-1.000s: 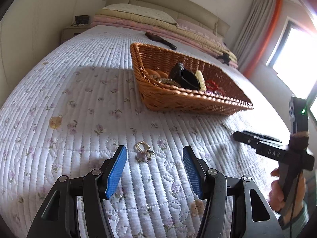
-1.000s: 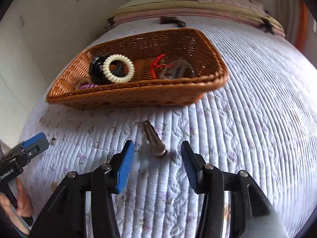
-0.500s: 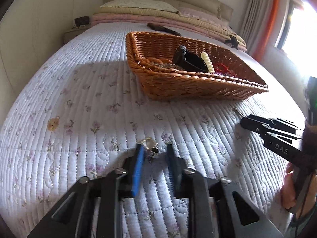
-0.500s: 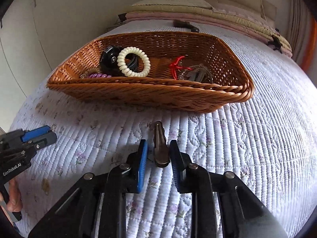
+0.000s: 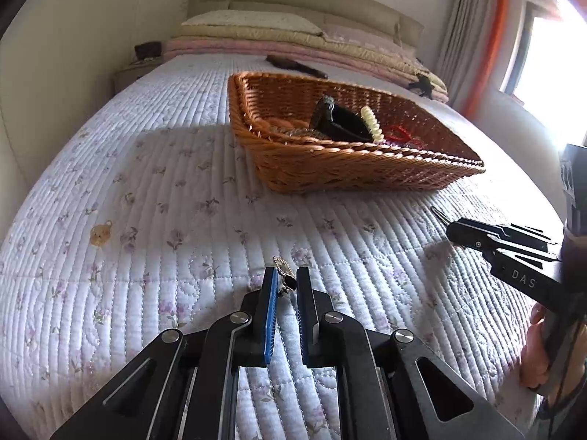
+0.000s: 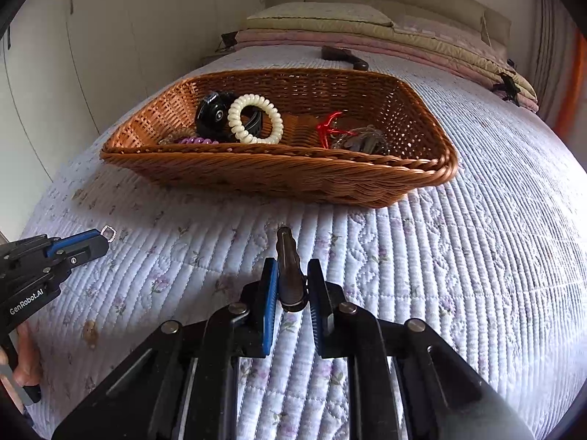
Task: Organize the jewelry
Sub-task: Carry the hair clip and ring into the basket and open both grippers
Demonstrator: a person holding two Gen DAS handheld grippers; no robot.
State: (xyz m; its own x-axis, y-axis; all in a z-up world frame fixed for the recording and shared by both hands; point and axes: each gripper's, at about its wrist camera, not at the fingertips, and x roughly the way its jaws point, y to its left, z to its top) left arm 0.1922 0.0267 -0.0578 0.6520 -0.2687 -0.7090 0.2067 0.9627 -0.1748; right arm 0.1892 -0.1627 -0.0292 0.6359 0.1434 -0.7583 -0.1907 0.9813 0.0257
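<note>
My left gripper (image 5: 286, 280) is shut on a small silver ring pendant (image 5: 283, 270) just above the quilt; its loop sticks out past the tips, as the right wrist view (image 6: 108, 234) also shows. My right gripper (image 6: 290, 275) is shut on a dark brown hair clip (image 6: 288, 267) that points forward toward the wicker basket (image 6: 279, 179). The basket (image 5: 352, 176) holds a cream spiral hair tie (image 6: 255, 119), a black clip (image 6: 212, 113), a red piece (image 6: 330, 126) and other items.
Both grippers are over a quilted floral bedspread (image 5: 146, 201). The right gripper (image 5: 506, 249) shows at the right of the left wrist view. Pillows and folded bedding (image 5: 293, 40) lie at the headboard. A dark object (image 6: 343, 55) lies beyond the basket. A window (image 5: 543, 69) is at the right.
Both grippers went from wide open to closed: the left on the silver pendant, the right on the brown hair clip. Both have risen slightly, tilting toward the basket.
</note>
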